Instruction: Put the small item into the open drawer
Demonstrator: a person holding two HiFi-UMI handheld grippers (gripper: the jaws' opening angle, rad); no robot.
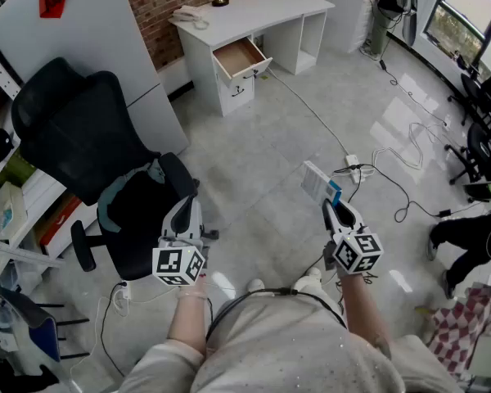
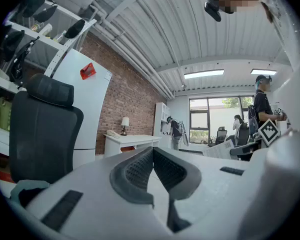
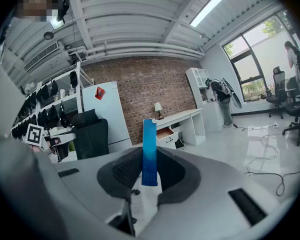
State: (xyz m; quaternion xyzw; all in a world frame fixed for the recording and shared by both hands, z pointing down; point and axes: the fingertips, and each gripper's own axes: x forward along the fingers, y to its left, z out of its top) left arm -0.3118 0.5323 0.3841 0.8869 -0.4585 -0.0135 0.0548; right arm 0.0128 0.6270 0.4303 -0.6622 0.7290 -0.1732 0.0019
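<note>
Head view shows a wide stretch of bare floor point(image 1: 262, 154) between the person and the white desk point(image 1: 254, 11). The open drawer point(image 1: 239, 58) is therefore well apart from both tools. It lies far ahead and a little left of the right gripper point(image 1: 334, 211) and is pulled out toward the person with its top open. A black office chair point(image 1: 90, 137) crowds the left gripper point(image 1: 182, 211), whose jaws are pressed together on nothing. A cable point(image 1: 311, 113) runs from the desk past the right side. The right gripper clamps the small item point(image 1: 321, 184), a flat blue-and-white piece whose long axis sticks out beyond the jaws toward the desk. Judging from this, a long carry forward and leftward comes first.
</note>
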